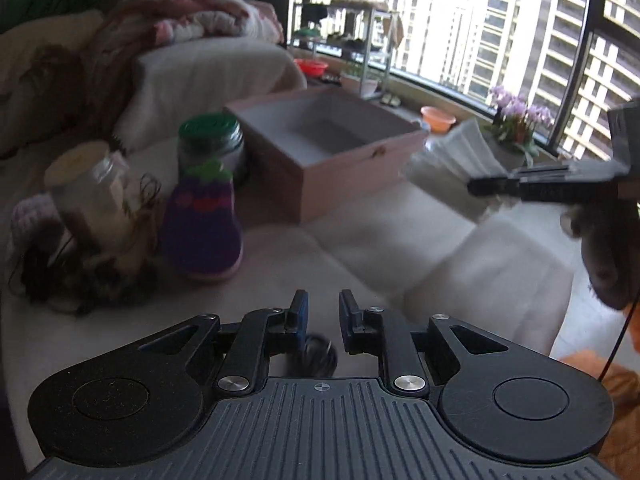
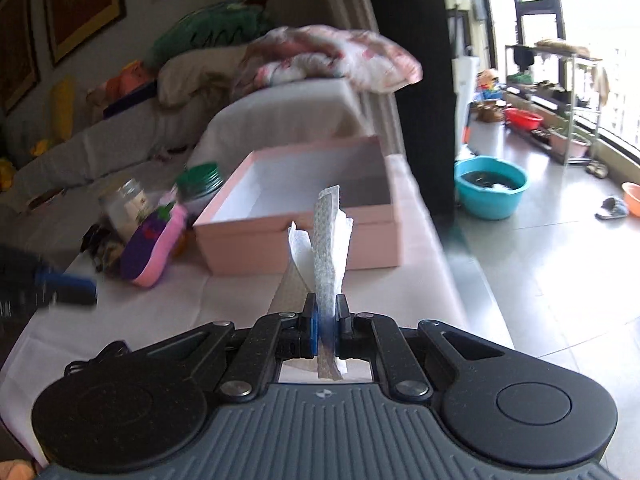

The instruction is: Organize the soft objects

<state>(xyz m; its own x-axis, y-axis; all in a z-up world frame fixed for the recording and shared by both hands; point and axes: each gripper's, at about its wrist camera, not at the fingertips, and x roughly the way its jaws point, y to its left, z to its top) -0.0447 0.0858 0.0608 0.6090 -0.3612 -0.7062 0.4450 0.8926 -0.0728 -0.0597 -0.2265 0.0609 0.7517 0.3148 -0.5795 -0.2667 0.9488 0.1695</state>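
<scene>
A white-covered sofa seat [image 2: 224,304] is lying before tall windows [image 1: 500,20]. The pink box [image 2: 304,240] is sitting open, nothing visible inside. The right gripper [image 2: 325,312] is pinching a white cloth [image 2: 330,236] just before the box; the left gripper [image 1: 323,308] is hanging slightly parted, holding nothing.

Daylight floods in from the windows [image 1: 460,20], blown out to white glare. The sofa side away from them is dim. Motion blur smears the jars [image 1: 86,188] and pink box [image 2: 304,216]. Fisheye bends window frames near the edges.
</scene>
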